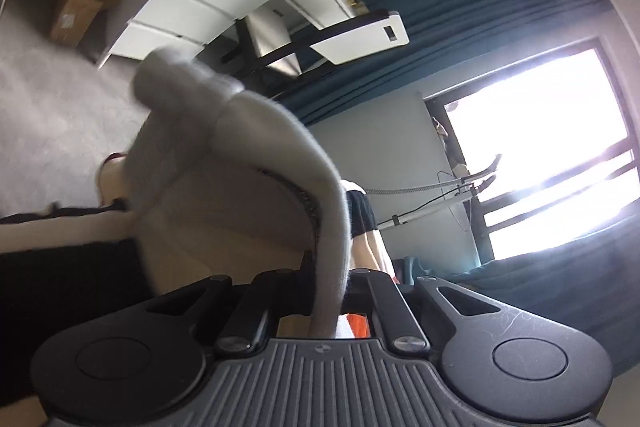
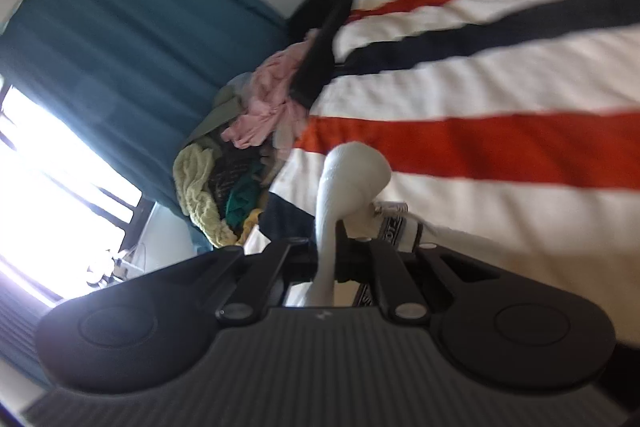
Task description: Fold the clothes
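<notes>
Left gripper [image 1: 326,291] clamped on grey-white garment [image 1: 240,147]; right gripper [image 2: 326,259] clamped on white sock [image 2: 352,171] (above striped bedcover [image 2: 500,75]). Keep grip firm, lower evenly, align edges

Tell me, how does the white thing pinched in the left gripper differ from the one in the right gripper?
The grey-white garment in the left gripper looks broad and bulky, arching up in a thick fold. The white sock in the right gripper is a narrow strip with a rounded end. The garment hangs before a room; the sock hangs over a striped bedspread. Both are pale cloth clamped between closed fingers.
</notes>
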A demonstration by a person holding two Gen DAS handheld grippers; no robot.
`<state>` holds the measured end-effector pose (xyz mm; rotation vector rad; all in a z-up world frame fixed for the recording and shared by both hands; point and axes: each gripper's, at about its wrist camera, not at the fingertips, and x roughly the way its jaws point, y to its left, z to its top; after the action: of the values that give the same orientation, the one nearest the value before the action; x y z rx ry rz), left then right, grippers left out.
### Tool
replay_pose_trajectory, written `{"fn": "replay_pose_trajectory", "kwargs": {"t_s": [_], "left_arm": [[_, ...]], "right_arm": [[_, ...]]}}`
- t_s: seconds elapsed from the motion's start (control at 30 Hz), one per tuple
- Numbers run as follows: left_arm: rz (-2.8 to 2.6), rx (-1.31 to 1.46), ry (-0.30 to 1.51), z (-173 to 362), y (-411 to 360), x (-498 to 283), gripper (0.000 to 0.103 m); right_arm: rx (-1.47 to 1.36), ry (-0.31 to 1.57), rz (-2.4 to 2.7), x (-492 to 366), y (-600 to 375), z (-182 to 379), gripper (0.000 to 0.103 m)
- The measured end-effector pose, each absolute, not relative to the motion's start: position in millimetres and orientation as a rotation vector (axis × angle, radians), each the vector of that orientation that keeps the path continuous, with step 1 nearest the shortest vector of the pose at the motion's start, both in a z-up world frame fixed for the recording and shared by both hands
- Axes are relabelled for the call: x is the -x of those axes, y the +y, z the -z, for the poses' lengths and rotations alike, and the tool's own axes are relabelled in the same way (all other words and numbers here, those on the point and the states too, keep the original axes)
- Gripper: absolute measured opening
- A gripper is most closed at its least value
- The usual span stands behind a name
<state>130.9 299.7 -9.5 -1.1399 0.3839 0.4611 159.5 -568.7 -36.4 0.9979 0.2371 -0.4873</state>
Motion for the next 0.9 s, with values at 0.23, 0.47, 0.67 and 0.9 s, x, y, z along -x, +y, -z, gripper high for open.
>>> {"fn": "replay_pose_trajectory", "kwargs": {"t_s": [0.23, 0.47, 0.67, 0.9], "left_arm": [[-0.537, 0.945, 0.456, 22, 287, -272, 0.007], [-0.510, 0.881, 0.528, 38, 286, -340, 0.009], [-0.409, 0.900, 0.580, 17, 291, -326, 0.038], [-0.208, 0.896, 0.730, 5, 263, -256, 0.074]], "right_arm": [[-0.858, 0.379, 0.593, -281, -557, 86, 0.006], [-0.723, 0.526, 0.692, -397, -545, 140, 0.007], [-0.718, 0.550, 0.625, -397, -546, 135, 0.009], [-0.925, 0.516, 0.399, -328, -541, 105, 0.074]]}}
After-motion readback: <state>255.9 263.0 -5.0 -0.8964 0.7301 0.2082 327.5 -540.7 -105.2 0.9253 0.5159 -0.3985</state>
